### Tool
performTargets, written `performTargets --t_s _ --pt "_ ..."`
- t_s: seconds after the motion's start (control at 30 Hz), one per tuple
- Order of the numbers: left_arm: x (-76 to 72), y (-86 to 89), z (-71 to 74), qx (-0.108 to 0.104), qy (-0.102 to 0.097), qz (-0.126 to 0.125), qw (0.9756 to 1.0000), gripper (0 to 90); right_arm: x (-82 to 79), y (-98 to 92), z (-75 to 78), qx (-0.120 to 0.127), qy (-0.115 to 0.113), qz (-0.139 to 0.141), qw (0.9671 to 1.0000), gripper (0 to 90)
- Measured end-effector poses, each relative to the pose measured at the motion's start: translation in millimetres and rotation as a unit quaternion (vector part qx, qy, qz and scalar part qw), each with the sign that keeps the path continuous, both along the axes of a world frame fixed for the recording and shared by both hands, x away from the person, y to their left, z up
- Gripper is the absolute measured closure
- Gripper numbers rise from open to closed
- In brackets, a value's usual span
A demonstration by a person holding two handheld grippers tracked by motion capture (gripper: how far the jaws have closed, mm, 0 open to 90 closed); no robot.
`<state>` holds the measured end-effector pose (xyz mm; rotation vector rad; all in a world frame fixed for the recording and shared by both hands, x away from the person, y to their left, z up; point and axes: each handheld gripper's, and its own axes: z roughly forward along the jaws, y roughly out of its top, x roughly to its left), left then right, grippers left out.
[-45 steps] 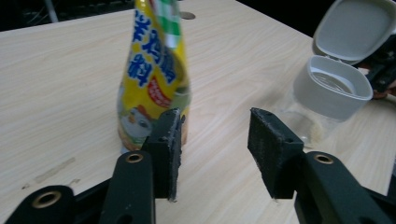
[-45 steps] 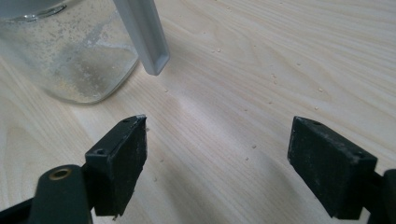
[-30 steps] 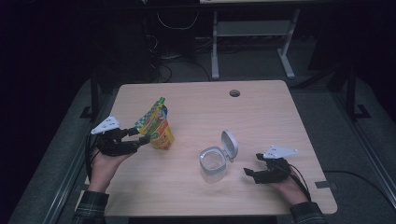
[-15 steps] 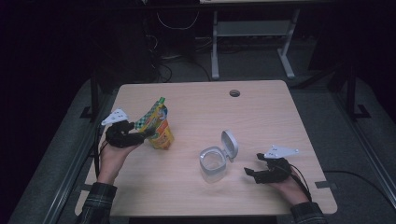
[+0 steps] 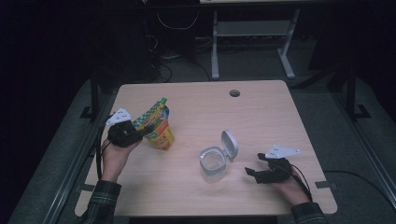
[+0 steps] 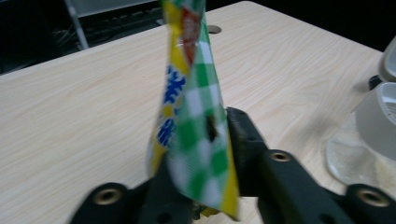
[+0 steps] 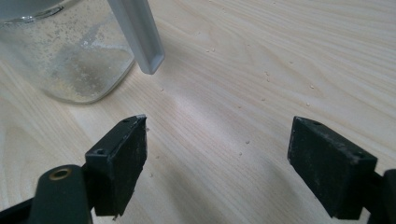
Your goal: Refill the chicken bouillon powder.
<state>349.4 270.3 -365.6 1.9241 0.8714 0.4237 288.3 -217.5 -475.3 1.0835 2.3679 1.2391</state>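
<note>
While the left hand-held gripper (image 5: 135,132) is pinching the snack pouch (image 5: 156,126), left of the open jar (image 5: 214,162) on the table (image 5: 261,121), its jaws have just been closing on it. Seen along those jaws, the pouch (image 6: 196,135) is sitting clamped. Beside the jar (image 7: 65,56), the right hand-held gripper (image 7: 217,158) is waiting spread; pouring is probably still ahead.

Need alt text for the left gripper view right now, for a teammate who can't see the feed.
The left gripper has its two black jaws shut on a green-checked, yellow and blue snack pouch that stands upright over a light wooden table. At the right edge sits a clear container with its grey lid open.
</note>
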Motion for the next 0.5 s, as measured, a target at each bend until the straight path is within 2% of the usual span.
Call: performTargets --t_s 0.07,0.13,0.3,0.43,0.5 --pt "0.1 0.8 -0.3 -0.004 0.003 0.003 1.0 87.7 0.0 0.4 -0.2 -0.001 0.0 0.001 1.0 19.2" --pt "0.5 0.5 -0.1 0.002 -0.001 0.0 1.0 89.4 -0.1 0.6 -0.3 -0.002 0.0 0.001 1.0 19.2" --pt "2.5 0.7 1.5 0.005 0.005 -0.005 1.0 90.0 -0.6 0.4 -0.2 -0.001 0.001 0.002 1.0 17.5" --pt "5.3 -0.4 3.8 0.01 0.007 -0.007 0.9999 90.0 -1.8 2.4 4.3 -0.015 -0.006 0.005 0.9999 13.3" --pt "5.6 -0.3 3.7 0.008 0.006 -0.01 0.9999 90.0 -2.3 2.4 6.9 -0.008 -0.006 0.005 0.9999 13.2"
